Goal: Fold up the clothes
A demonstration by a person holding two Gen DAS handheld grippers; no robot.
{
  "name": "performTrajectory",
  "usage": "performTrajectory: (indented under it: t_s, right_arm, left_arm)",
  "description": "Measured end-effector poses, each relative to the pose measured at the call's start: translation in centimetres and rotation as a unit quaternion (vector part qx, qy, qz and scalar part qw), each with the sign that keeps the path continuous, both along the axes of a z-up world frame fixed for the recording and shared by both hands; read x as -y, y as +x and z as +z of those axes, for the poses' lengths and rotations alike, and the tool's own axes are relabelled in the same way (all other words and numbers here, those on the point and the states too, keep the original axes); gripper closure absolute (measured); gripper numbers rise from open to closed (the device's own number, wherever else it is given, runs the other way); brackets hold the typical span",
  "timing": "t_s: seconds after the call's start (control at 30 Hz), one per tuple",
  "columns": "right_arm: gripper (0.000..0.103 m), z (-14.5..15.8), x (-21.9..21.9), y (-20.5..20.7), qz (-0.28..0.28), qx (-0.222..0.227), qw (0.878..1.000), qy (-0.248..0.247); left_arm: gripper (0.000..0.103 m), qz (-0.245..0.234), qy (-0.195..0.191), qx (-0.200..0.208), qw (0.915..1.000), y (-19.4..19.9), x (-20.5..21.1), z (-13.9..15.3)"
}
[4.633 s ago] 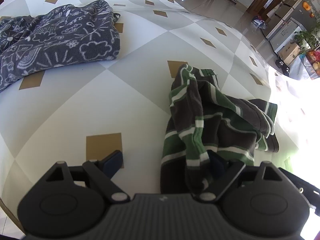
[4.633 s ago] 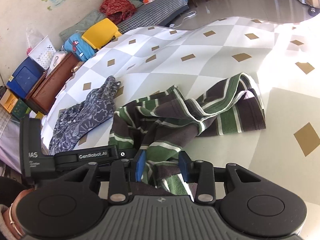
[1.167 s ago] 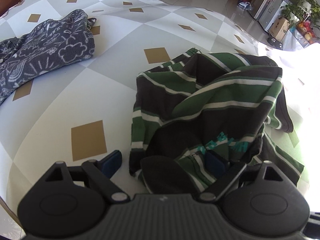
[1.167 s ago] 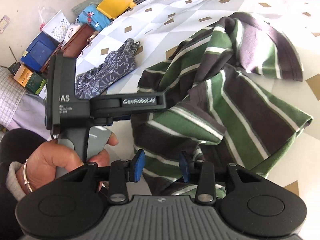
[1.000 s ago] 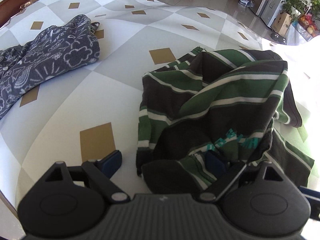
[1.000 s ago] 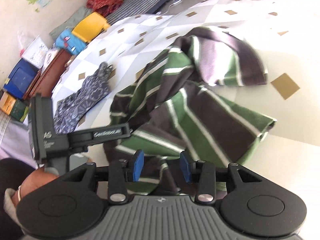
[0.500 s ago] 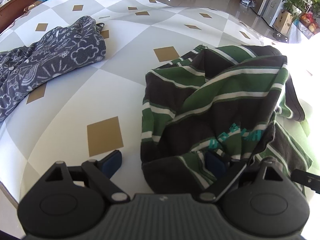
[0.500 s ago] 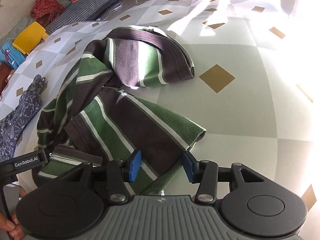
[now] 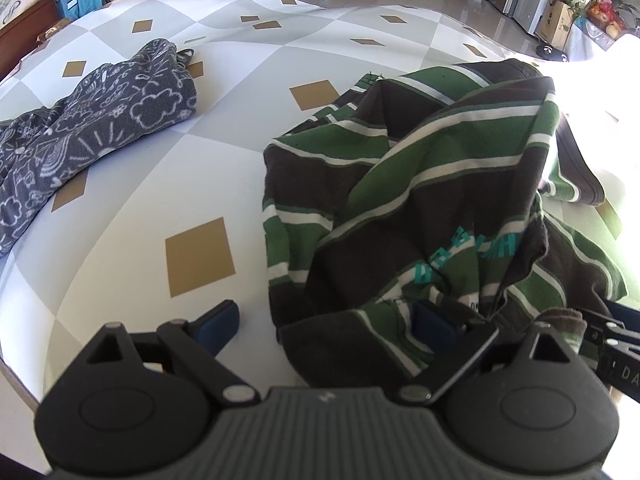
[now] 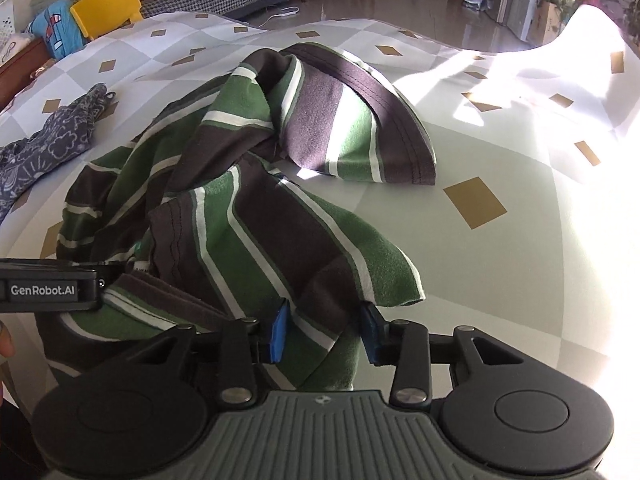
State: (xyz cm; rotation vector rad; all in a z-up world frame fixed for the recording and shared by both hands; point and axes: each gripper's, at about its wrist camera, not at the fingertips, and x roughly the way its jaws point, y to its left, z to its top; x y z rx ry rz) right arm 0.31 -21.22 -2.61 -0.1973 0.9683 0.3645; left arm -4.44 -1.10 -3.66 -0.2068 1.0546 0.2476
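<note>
A green, brown and white striped shirt (image 9: pixel 420 200) lies crumpled on the checked table cover (image 9: pixel 160 184). My left gripper (image 9: pixel 324 320) sits at the shirt's near left edge. Its jaws are wide and opening, and a fold of cloth drapes over the right finger without being pinched. In the right wrist view the shirt (image 10: pixel 260 220) spreads ahead. My right gripper (image 10: pixel 323 334) straddles its near hem. Those jaws are closing with the hem between them, and the pads do not visibly press it. The left gripper's body (image 10: pixel 48 290) shows at the left edge.
A dark grey garment with white doodles (image 9: pixel 100 120) lies at the left of the table. Bare cover stretches to the right (image 10: pixel 520 240) in bright sunlight. The table's near edge (image 9: pixel 16 376) is close on the left. A yellow chair (image 10: pixel 106 8) and furniture stand beyond.
My right gripper swung right, sank onto the shirt's near hem, and its jaws narrowed around it. The left gripper barely moved and its jaws widened slightly.
</note>
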Motion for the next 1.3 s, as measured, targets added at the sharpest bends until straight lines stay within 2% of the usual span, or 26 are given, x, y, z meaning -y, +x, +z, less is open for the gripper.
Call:
performTrajectory:
  t_s: [0.1,0.27,0.4,0.5,0.6,0.7,0.87,1.03,1.13,1.3]
  right_arm:
    - [0.087,0.0,-0.6,-0.3,0.015,0.009,1.000,-0.006]
    - [0.090,-0.2,-0.8,0.1,0.007,0.022,1.000,-0.013]
    - [0.090,-0.3,-1.2,1.4,0.014,0.057,0.996,-0.070]
    - [0.091,-0.2,-0.9,2.9,0.003,0.062,0.994,-0.094]
    - [0.091,0.6,0.0,3.9,-0.014,0.065,0.994,-0.090]
    - [0.091,2.1,0.6,3.9,-0.009,0.083,0.993,-0.084]
    - [0.091,3.9,2.2,4.2,-0.008,0.102,0.992,-0.080]
    - [0.091,3.9,5.1,5.5,-0.037,0.081,0.995,-0.049]
    - [0.087,3.3,6.1,6.2,-0.037,0.059,0.997,-0.032]
    - [0.068,2.7,6.3,6.9,-0.043,0.026,0.999,-0.008]
  left_arm:
    - [0.008,-0.002,0.000,-0.001,1.0000,-0.2,0.2,0.0]
    - [0.007,-0.005,-0.003,-0.004,1.0000,-0.4,0.5,0.0]
    - [0.003,-0.016,-0.008,-0.011,0.9998,-0.7,1.4,0.1]
    - [0.002,-0.028,-0.012,-0.016,0.9994,-0.8,2.3,0.1]
    - [0.002,-0.030,-0.031,-0.010,0.9990,-0.8,2.8,0.4]
    - [0.008,-0.028,-0.064,0.006,0.9975,-0.5,2.7,1.0]
    - [0.008,-0.034,-0.057,0.029,0.9974,0.1,3.6,2.0]
    - [0.008,-0.053,-0.061,0.030,0.9963,0.7,5.3,2.1]
    - [0.007,-0.051,-0.048,0.023,0.9973,1.3,6.0,2.1]
    - [0.007,-0.026,-0.040,0.007,0.9988,3.3,5.1,2.0]
